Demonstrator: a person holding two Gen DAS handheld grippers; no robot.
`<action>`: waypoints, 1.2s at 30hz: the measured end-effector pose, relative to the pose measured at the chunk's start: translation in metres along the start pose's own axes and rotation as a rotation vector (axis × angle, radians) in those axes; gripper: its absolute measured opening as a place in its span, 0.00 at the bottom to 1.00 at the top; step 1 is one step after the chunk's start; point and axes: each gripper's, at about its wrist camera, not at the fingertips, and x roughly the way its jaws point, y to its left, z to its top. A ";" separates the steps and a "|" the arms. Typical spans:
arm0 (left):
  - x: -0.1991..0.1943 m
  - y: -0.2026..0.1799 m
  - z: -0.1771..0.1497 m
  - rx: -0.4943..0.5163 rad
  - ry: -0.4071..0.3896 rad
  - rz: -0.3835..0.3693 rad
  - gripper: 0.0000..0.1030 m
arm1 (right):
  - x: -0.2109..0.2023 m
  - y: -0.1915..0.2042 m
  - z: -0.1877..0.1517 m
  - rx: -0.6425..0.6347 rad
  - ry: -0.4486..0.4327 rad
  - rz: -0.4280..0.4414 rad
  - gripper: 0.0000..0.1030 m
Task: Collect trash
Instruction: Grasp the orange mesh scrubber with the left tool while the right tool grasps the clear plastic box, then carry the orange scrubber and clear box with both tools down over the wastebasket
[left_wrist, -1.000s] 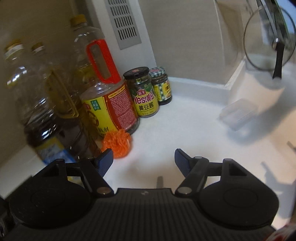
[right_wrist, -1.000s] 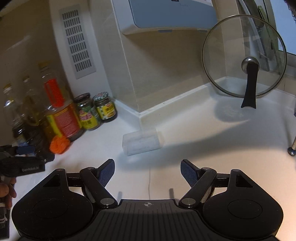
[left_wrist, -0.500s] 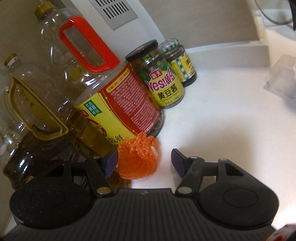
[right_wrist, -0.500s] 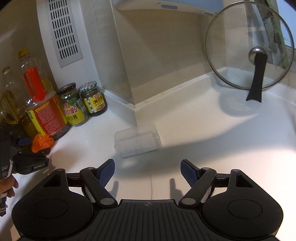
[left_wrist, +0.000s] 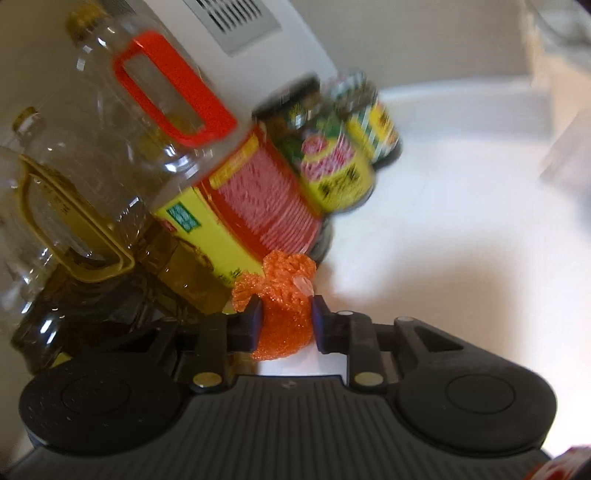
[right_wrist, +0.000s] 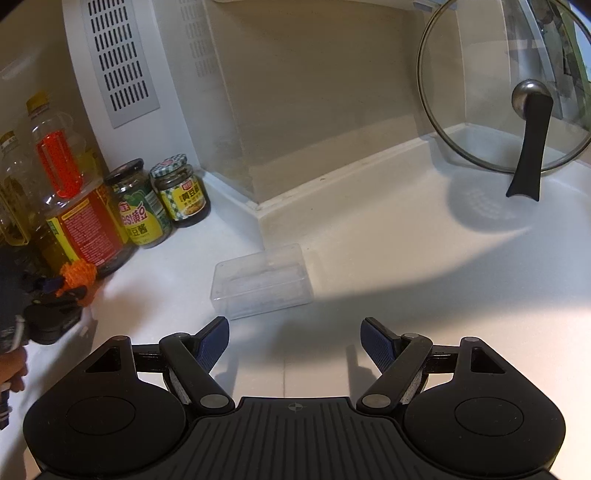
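Left wrist view close on oil bottle, right wider, both share it.

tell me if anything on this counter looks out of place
The orange mesh wad, crumpled against the oil bottle; the left gripper has just closed on it. Also an empty clear box lying alone mid-counter.

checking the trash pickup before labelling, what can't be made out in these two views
- Left wrist view: jar labels are smeared by motion blur.
- Left wrist view: the left claw has just been closing on the orange mesh ball; its underside is hidden.
- Right wrist view: the clear plastic box looks frosted, contents unreadable.
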 end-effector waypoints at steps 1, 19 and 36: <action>-0.008 0.005 0.001 -0.059 -0.008 -0.048 0.24 | 0.002 0.001 0.001 -0.003 0.002 0.004 0.76; -0.044 0.029 -0.013 -0.463 0.025 -0.382 0.23 | 0.075 0.038 0.018 -0.195 0.016 -0.017 0.92; -0.059 0.019 -0.019 -0.478 0.030 -0.418 0.23 | 0.050 0.035 0.006 -0.228 0.002 -0.023 0.82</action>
